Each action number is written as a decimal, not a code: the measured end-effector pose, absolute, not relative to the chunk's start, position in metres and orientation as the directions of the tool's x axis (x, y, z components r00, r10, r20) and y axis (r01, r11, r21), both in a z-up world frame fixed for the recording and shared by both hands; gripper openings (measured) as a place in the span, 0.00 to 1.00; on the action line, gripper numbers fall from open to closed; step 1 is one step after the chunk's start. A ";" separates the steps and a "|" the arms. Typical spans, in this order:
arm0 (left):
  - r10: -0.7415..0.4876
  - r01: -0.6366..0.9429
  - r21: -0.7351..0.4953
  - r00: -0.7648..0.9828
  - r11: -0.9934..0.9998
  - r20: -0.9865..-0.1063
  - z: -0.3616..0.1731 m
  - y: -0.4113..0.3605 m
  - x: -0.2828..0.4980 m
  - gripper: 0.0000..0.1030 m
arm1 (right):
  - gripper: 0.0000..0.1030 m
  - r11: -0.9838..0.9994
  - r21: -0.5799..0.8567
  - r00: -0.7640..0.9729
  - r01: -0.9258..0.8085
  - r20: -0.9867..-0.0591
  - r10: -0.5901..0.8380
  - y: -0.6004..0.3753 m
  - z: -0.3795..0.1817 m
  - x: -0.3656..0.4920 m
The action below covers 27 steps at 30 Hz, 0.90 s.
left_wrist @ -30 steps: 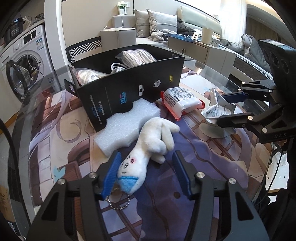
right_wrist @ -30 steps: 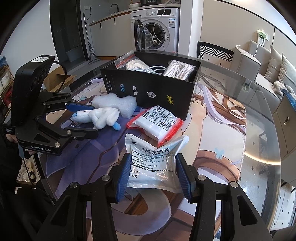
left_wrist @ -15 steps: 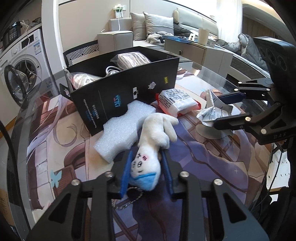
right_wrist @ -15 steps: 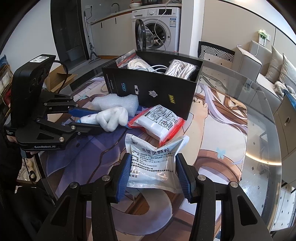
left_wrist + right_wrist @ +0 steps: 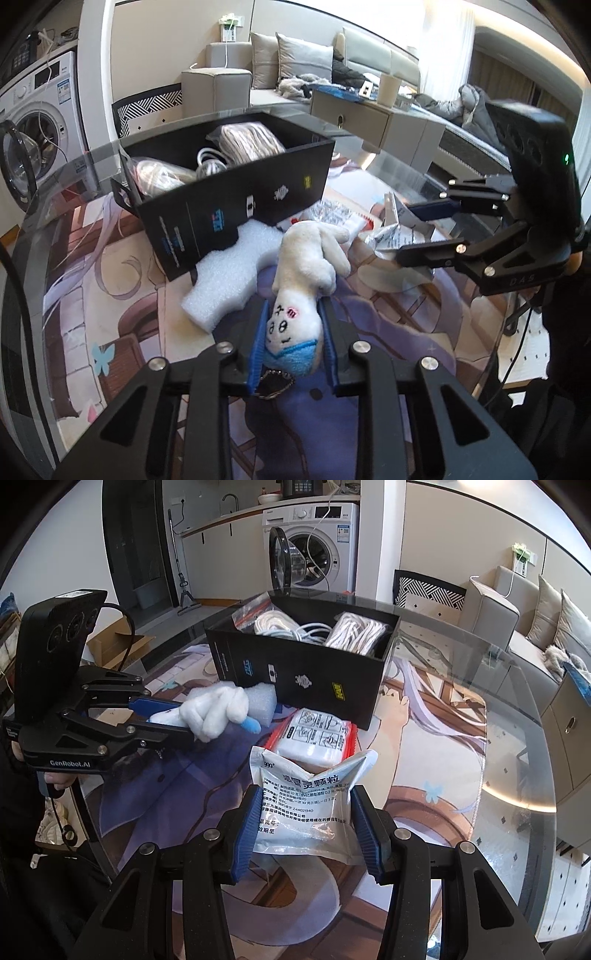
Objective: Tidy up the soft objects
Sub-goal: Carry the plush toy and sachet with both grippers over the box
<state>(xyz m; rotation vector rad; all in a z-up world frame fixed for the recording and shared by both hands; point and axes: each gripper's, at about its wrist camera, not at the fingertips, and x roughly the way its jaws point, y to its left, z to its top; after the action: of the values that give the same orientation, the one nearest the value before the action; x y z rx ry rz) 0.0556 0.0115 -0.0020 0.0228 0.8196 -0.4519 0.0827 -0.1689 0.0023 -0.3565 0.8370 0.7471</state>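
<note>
Left gripper [image 5: 293,341] level, fingers clenched on plush toy [image 5: 299,295] head; right gripper [image 5: 304,825] level, fingers pinching medicine sachet [image 5: 306,805].

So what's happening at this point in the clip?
A person is tidying soft items on a glass table, one gripper in each hand. The left gripper is clamped on the head of a white plush toy, lifted in front of the black box. The right gripper grips a silver medicine sachet. A foam block and a red-edged packet lie by the box.
</note>
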 end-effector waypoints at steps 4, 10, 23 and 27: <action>-0.395 0.388 -0.174 0.618 0.905 -0.680 0.007 0.017 0.054 0.24 | 0.47 0.701 0.019 0.451 -0.713 -0.753 0.479 -0.171 0.009 0.083; -0.379 0.356 -0.173 0.667 0.918 -0.642 0.023 0.025 0.054 0.24 | 0.47 0.726 0.041 0.486 -0.687 -0.716 0.501 -0.175 0.020 0.085; -0.317 0.262 -0.179 0.749 0.948 -0.582 0.043 0.045 0.066 0.24 | 0.47 0.746 0.085 0.546 -0.660 -0.627 0.555 -0.165 0.046 0.098; -0.283 0.227 -0.168 0.774 0.959 -0.566 0.049 0.047 0.076 0.24 | 0.47 0.750 0.089 0.560 -0.655 -0.609 0.562 -0.158 0.054 0.106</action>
<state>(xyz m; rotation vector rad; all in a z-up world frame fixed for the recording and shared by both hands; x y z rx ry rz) 0.0764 0.0473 0.0485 -0.0915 0.6270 -0.2765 0.1064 -0.1580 0.0540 -0.1542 0.6601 0.7204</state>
